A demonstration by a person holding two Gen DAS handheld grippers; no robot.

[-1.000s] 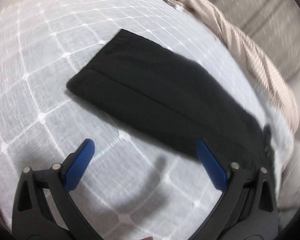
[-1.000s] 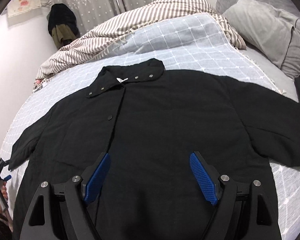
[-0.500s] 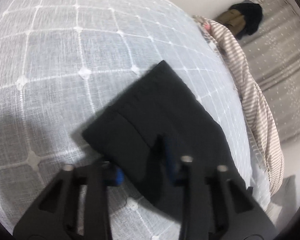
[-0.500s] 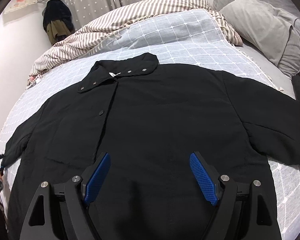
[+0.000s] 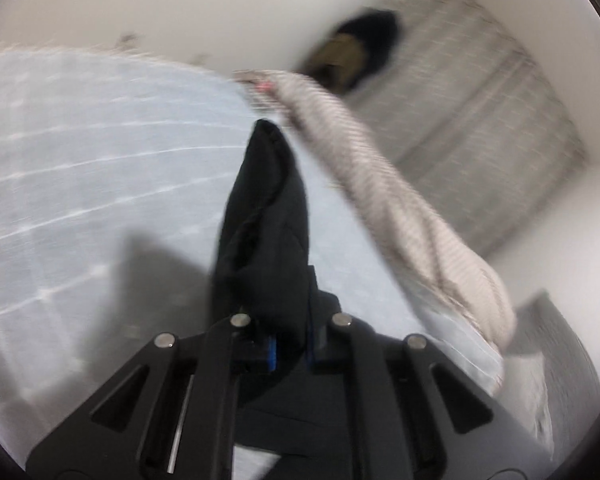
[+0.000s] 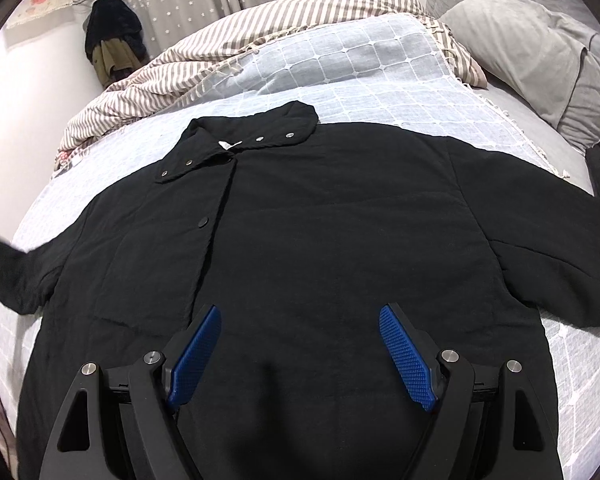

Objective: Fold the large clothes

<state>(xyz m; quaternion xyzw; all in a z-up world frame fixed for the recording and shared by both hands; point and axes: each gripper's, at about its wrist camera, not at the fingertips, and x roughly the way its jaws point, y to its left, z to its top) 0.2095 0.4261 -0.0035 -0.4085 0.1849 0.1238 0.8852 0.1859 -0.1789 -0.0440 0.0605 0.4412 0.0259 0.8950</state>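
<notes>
Blue-padded fingers (image 5: 271, 354) of the left gripper (image 5: 289, 354) are clamped on the cuff of the black jacket's sleeve (image 5: 266, 216), having just closed on it; the sleeve hangs bunched and creased above the pale blue checked bedspread (image 5: 80, 168). Over the jacket's lower front the right gripper (image 6: 300, 352) hovers, its fingers (image 6: 406, 354) spread wide with nothing between them. The black jacket (image 6: 320, 240) lies face up and spread flat on the bedspread, collar (image 6: 240, 142) towards the striped blanket (image 6: 228, 52), metal snaps dotting collar and front placket. Its fabric looks matte and softly padded. One sleeve (image 6: 16, 272) lifts off the bed at the left edge; the other stretches out to the right.
</notes>
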